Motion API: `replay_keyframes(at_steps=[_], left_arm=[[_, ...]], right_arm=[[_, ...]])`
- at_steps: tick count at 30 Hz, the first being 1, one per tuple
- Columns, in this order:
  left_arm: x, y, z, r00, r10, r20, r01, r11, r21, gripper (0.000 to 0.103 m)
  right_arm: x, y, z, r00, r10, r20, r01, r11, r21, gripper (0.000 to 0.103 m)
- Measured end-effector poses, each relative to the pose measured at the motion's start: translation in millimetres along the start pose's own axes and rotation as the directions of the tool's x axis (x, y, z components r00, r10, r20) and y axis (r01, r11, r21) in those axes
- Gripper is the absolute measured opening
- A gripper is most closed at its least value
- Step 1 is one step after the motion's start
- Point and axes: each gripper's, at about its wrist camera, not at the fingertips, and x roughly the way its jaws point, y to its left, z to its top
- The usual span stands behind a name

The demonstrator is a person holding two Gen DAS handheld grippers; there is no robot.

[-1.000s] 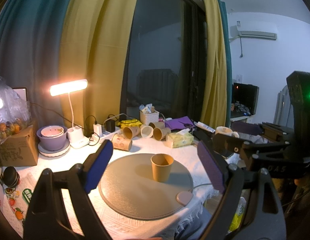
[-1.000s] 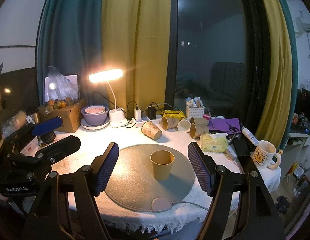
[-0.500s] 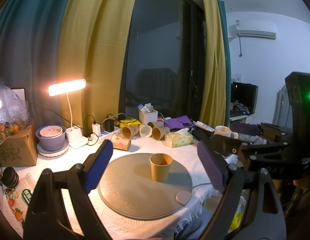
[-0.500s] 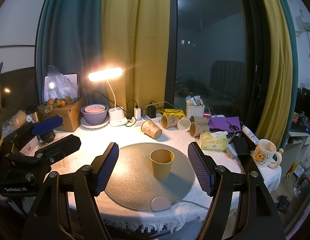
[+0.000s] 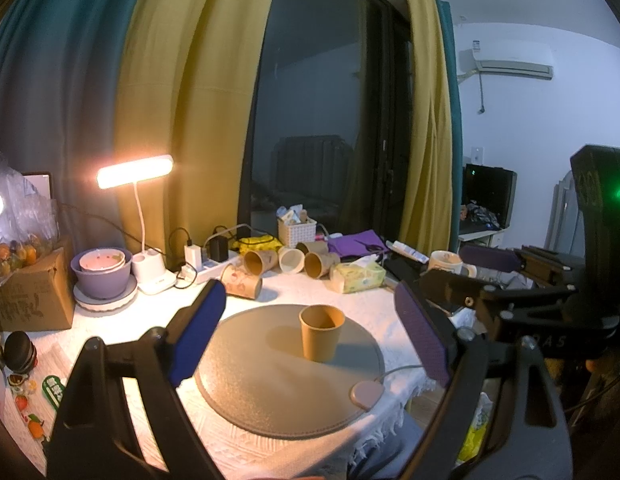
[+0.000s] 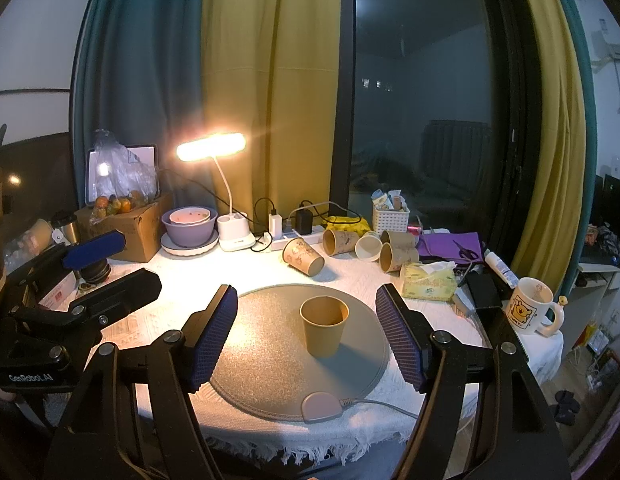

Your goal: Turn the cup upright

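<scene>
A brown paper cup (image 6: 324, 331) stood upright at frame centre, both the left claw (image 5: 310, 338) and right claw (image 6: 306, 338) spread wide, empty.

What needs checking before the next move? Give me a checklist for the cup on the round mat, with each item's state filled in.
1. Brown paper cup upright, mouth up: ok.
2. Cup resting fully on the grey round mat, away from its edge: ok.
3. Right gripper open, fingers clear of the cup on both sides: ok.
4. Left gripper open, holding nothing: ok.
5. Cup empty: cannot tell, its bottom is hidden in shadow.
6. Other paper cups at the back of the table upright: not ok, they lie on their sides.
</scene>
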Motion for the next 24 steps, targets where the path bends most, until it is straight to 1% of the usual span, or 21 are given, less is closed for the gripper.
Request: replay_keyframes(at_steps=[9,20,24], left_arm=[[0.6,2.6,0.7,1.0,-0.001,-0.001,0.001,1.0,-0.001,0.087],[1.0,3.5,1.3,1.0,-0.002,0.0,0.002,1.0,-0.002,0.087],[-2.3,-2.8,-4.5,1.0,-0.005,0.009,0.005,1.0,-0.007,0.087]], right_arm=[[-2.7,2.0,-5.6,1.0,0.004,-0.003,-0.004,1.0,-0.004,0.075],[-0.2,1.6,-2.9,1.0,0.004,-0.005,-0.004,1.0,-0.004,0.075],[-1.7,2.5,-4.1,1.0,0.003,-0.005,-0.003,1.0,-0.005,0.075]])
